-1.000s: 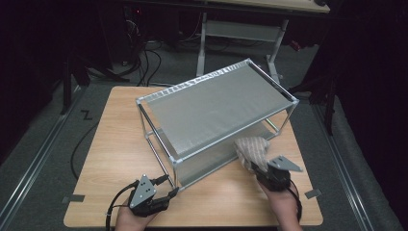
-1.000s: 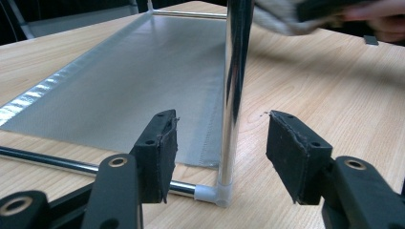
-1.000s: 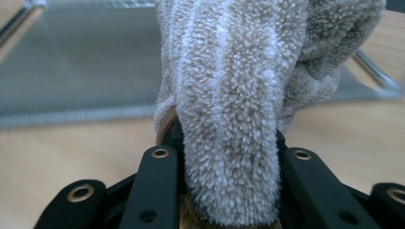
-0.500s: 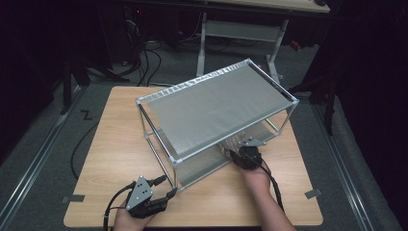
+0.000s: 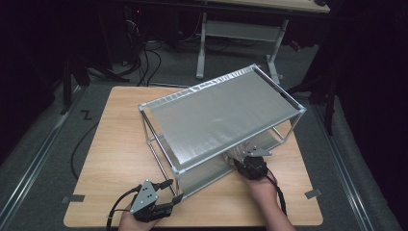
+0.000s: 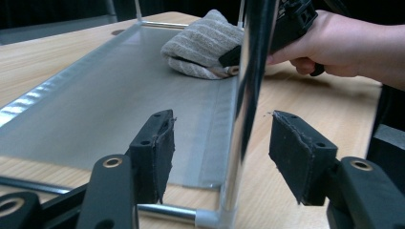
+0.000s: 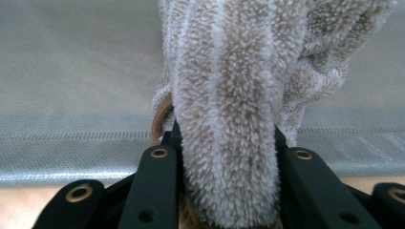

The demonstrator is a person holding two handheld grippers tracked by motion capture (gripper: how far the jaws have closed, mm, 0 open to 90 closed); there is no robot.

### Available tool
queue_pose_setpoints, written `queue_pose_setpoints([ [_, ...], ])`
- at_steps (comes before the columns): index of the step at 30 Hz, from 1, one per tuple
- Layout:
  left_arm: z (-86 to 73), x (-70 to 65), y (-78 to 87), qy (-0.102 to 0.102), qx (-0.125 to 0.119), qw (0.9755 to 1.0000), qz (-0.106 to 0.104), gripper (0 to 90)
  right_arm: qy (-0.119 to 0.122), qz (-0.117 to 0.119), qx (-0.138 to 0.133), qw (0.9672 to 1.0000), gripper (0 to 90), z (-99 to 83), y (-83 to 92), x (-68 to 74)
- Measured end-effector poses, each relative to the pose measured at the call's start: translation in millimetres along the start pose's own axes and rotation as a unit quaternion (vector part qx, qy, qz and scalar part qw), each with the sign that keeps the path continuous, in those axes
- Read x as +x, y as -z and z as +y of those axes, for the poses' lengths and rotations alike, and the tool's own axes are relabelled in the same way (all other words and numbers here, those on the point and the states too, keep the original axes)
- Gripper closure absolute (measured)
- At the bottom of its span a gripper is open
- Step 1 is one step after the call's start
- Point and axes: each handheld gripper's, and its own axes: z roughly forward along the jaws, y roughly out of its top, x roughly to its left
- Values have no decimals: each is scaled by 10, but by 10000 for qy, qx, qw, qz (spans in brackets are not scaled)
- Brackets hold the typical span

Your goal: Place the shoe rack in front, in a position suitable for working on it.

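Your right tongs (image 7: 224, 143) grip the towel (image 7: 229, 95) on the rack's lower shelf (image 6: 119, 90); your left tongs (image 6: 219, 143), just opening, stand wide around the rack's post (image 6: 246, 95).

1. We read this as a lab or test room set up for recording, not a home: the surroundings are dark and bare.
2. The wooden bench (image 5: 120, 144) stands alone on grey carpet, with tape marks (image 5: 73, 198) stuck at its corners.
3. Loose black cables (image 5: 144, 60) trail across the floor behind it.
4. A second table on a white metal frame (image 5: 240, 31) stands at the back.
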Motion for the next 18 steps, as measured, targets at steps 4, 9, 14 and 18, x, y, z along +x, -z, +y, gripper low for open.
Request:
queue_pose_setpoints([
  [4,0,-49,-16,-32,-57,9999,-140,404,29,21,-29,10000,690,-101,105,20],
  [9,-2,-116,-37,-68,-74,9996,-255,398,25,-24,-100,9999,690,-214,206,25],
  [14,-2,-156,-57,-98,-91,9995,-300,398,-53,-36,-148,9999,686,-272,254,36],
  [18,-12,-164,-76,-142,-41,9994,-327,398,-86,-47,-206,9997,679,-295,260,35],
])
